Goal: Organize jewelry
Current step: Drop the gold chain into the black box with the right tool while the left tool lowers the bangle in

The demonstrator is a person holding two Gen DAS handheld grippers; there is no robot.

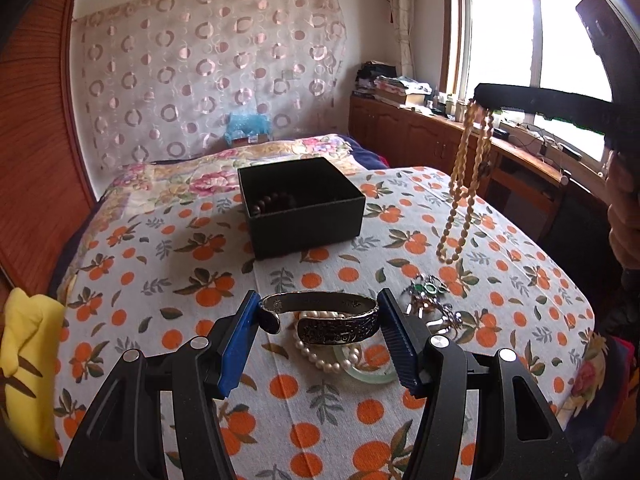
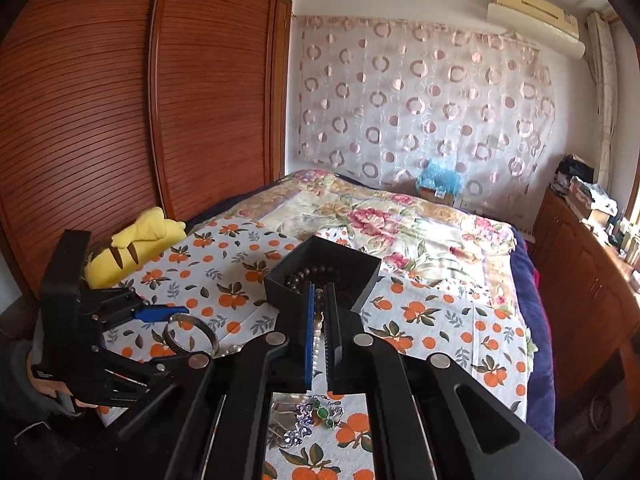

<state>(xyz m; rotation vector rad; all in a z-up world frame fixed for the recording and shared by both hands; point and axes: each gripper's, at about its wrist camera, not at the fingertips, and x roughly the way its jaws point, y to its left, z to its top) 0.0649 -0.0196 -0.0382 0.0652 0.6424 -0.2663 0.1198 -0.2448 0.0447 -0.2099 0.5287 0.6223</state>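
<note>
Item one: our left gripper [image 1: 318,312], jaws apart, brackets an engraved silver cuff bangle [image 1: 320,314]; whether the blue pads touch it we cannot tell. Beneath it lie a white pearl strand [image 1: 320,354] and a pale green jade bangle [image 1: 366,374].

Item two: our right gripper [image 2: 319,312], jaws nearly together, pinches a cream oval-bead necklace [image 1: 460,200] that dangles above the cloth at two o'clock of the cuff.

Item three: an open black square cardboard box [image 1: 308,228] at twelve o'clock holds dark wooden beads [image 1: 276,202].

Item four: a silver and green-stone cluster [image 1: 430,304] lies at three o'clock.

The orange-print cloth [image 1: 160,280] lies bare between cuff and box; its right edge drops away near the cluster.
</note>
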